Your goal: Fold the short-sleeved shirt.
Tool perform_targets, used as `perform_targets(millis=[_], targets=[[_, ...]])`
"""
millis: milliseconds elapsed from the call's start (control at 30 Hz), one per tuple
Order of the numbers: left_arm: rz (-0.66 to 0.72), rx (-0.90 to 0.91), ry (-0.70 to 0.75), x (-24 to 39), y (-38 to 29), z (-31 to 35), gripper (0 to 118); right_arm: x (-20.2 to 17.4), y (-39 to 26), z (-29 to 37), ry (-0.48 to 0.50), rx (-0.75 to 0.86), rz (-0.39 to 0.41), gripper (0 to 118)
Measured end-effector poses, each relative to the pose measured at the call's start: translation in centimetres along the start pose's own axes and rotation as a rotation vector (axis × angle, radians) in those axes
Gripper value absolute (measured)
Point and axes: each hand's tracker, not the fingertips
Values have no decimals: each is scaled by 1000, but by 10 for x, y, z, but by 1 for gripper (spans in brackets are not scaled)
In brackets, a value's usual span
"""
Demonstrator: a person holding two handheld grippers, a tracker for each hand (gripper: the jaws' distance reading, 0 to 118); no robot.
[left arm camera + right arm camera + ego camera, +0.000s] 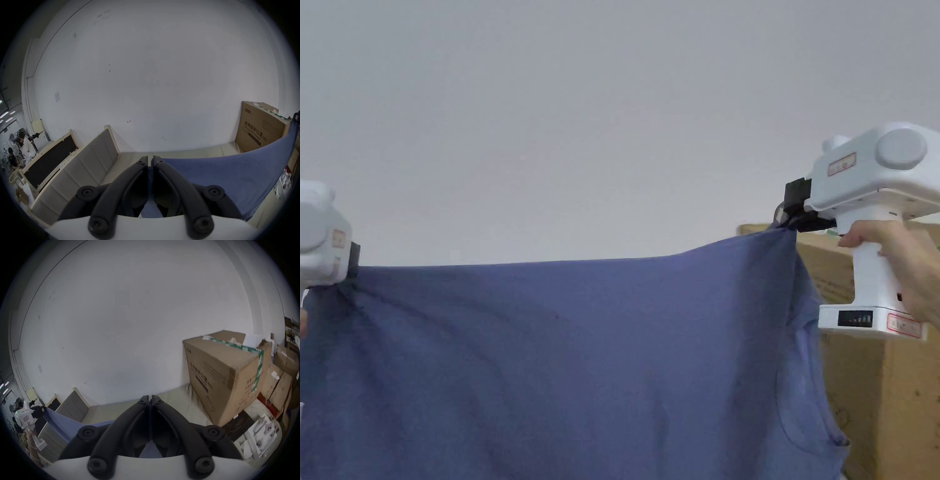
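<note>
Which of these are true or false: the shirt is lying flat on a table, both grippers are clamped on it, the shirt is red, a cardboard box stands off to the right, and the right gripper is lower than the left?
1. The shirt lies flat on a table. False: it hangs in the air, stretched between the two grippers.
2. Both grippers are clamped on the shirt. True: the left gripper and the right gripper each have their jaws closed on blue cloth.
3. The shirt is red. False: it is blue.
4. A cardboard box stands to the right. True, against the white wall.
5. The right gripper is held lower than the left. False: in the head view it is the higher one, so the shirt's top edge slopes up to it.
</note>
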Motion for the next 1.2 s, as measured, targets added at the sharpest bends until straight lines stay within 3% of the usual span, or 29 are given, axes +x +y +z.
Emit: perform_targets(millis=[133, 300, 533, 733, 900, 1000, 1200], targets=[[67, 49, -6, -4, 40, -19, 4, -15, 39, -23, -26, 50, 29, 2], [31, 117, 27, -5, 73, -27, 4, -31, 85, -39, 6, 89, 31, 2], [-13, 144, 61, 8, 64, -60, 4, -28, 78, -67, 4, 106, 46, 2], [-21, -19, 72, 41, -11, -142, 4, 1, -9, -148, -86, -78, 80, 2], [-65, -203, 87, 78, -123, -225, 4, 45, -127, -232, -147, -285, 12, 2], [-93, -300, 85, 100, -198, -261, 4, 71, -203, -273, -216, -435, 16, 2], [-65, -516, 84, 117, -327, -304, 4, 113, -333, -309, -255, -653, -31, 2]])
